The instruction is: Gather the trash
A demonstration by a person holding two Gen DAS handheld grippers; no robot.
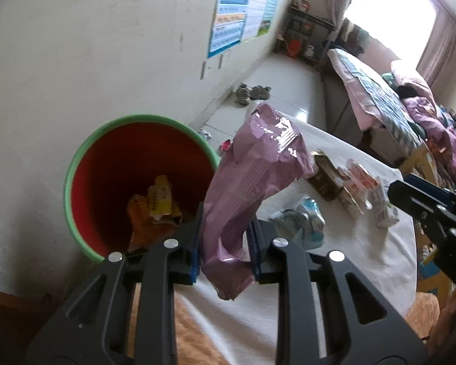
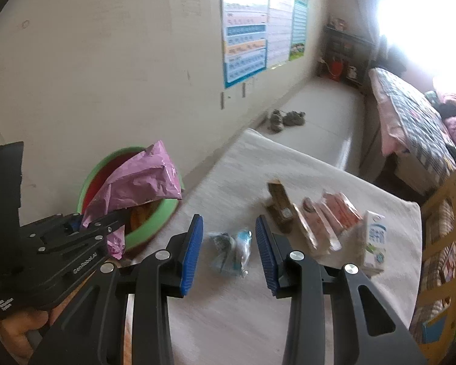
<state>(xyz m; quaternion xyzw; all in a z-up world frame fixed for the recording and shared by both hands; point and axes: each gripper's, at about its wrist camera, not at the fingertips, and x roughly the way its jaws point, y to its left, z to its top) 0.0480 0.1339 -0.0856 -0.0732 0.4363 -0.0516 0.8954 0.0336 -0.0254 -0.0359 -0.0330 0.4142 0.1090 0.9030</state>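
Note:
My left gripper (image 1: 225, 243) is shut on a crumpled pink plastic bag (image 1: 252, 170), held up beside the rim of a red bin with a green rim (image 1: 76, 164). Yellow and orange wrappers (image 1: 158, 203) lie at the bin's bottom. From the right wrist view the same left gripper (image 2: 97, 222) holds the pink bag (image 2: 136, 185) over the bin (image 2: 155, 228). My right gripper (image 2: 229, 246) stands open above the white table cloth (image 2: 252, 313), with a clear crumpled wrapper with blue print (image 2: 231, 249) lying on the cloth beyond its fingers.
On the cloth stand a brown packet (image 2: 281, 210), several orange-and-white boxes (image 2: 328, 219) and a small milk carton (image 2: 374, 243). A bed with quilts (image 2: 410, 121) is at the right, shoes (image 2: 285, 118) lie by the wall, a shelf (image 2: 343, 54) stands at the far end.

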